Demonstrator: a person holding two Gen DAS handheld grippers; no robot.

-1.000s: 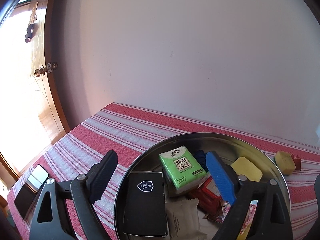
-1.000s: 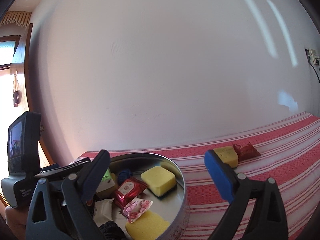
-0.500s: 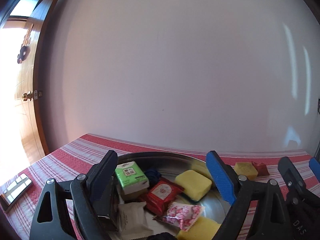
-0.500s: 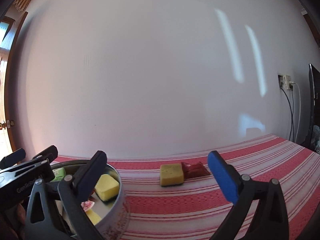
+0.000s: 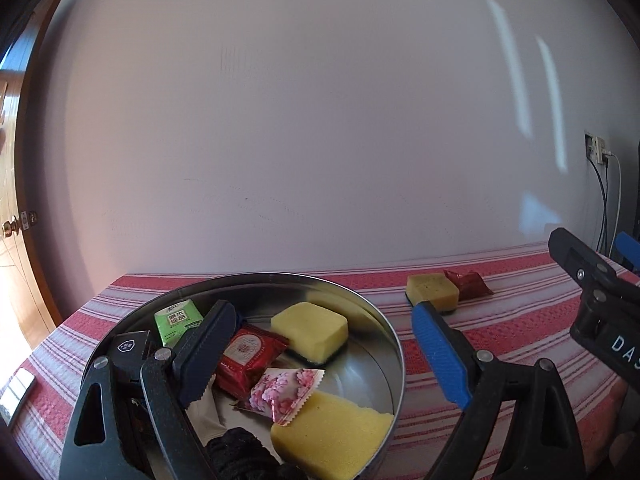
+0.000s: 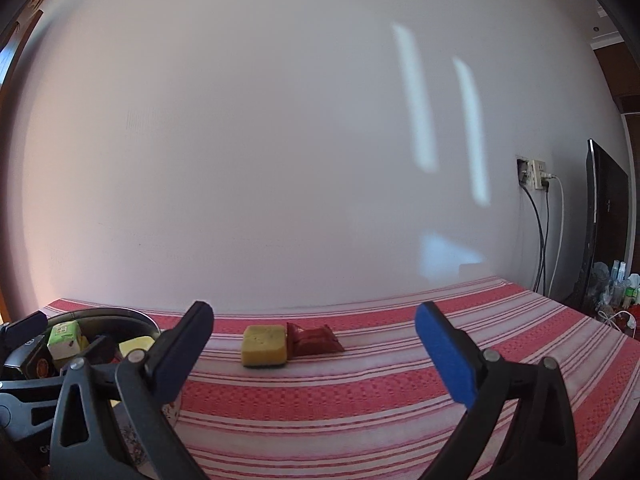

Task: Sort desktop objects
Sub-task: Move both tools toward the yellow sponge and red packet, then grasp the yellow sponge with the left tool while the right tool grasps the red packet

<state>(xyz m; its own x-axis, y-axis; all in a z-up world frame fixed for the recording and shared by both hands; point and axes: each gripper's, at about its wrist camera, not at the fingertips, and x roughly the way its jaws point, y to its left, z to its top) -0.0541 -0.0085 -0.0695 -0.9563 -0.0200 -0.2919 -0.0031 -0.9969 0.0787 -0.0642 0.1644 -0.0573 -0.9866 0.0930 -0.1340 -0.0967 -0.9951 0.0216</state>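
The left gripper (image 5: 324, 344) stands wide open and holds nothing. Its dark finger hangs over the left half of the round metal tin (image 5: 394, 344), while its blue finger is outside the tin's right rim, over the red-and-white striped cloth (image 5: 500, 320). Between the two fingers, inside the tin, lie a yellow sponge (image 5: 310, 330), a red snack packet (image 5: 246, 354), a pink flowered sachet (image 5: 286, 394) and a second yellow sponge (image 5: 330, 432) nearest the camera. Left of the dark finger sit a green tissue pack (image 5: 178, 320) and a black box (image 5: 128, 350).

The right gripper (image 6: 314, 350) is also spread wide and empty. Ahead of it, between its dark and blue fingers and well beyond their tips, a loose sponge (image 6: 264, 346) lies on the cloth with a red packet (image 6: 314, 340) touching its right side. The tin shows just left of the dark finger.
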